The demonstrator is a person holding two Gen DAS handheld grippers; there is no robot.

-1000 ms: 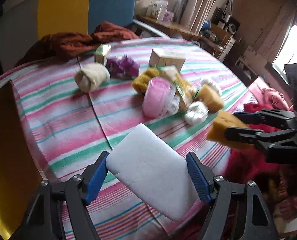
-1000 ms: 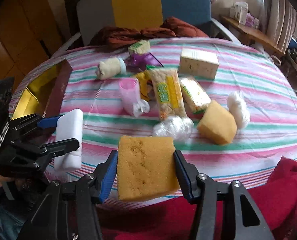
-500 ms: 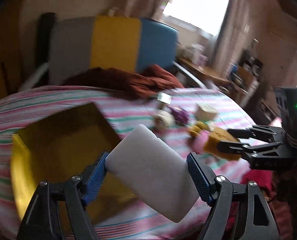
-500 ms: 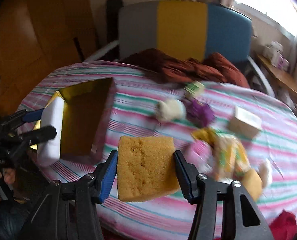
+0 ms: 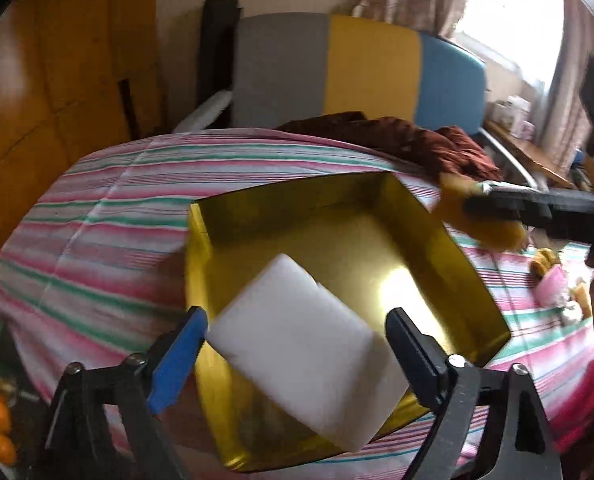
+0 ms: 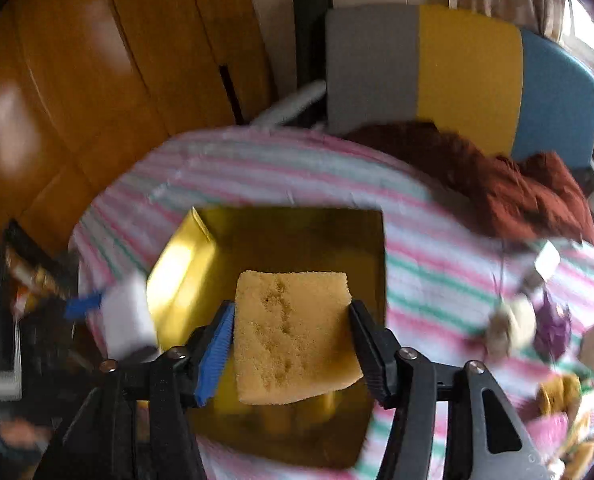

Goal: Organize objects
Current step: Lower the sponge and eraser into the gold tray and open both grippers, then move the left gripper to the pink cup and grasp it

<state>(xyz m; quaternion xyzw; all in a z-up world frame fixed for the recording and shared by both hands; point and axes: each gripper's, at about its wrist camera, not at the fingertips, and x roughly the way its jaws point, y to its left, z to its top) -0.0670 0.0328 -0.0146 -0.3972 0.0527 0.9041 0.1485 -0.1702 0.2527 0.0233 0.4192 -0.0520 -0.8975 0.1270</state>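
Left gripper (image 5: 297,344) opening, white sponge (image 5: 309,356) loose between jaws, over box (image 5: 437,216). Right gripper (image 6: 291,344) opening too; yellow sponge (image 6: 293,328) probably released, also directly above box, blurry.

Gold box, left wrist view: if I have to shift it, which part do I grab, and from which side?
Probably the rim of the box at its right wall, coming from above with one finger inside and one outside. It looks too wide to span, but its top is open and its walls are thin and upright. The white sponge hangs over the near left part.
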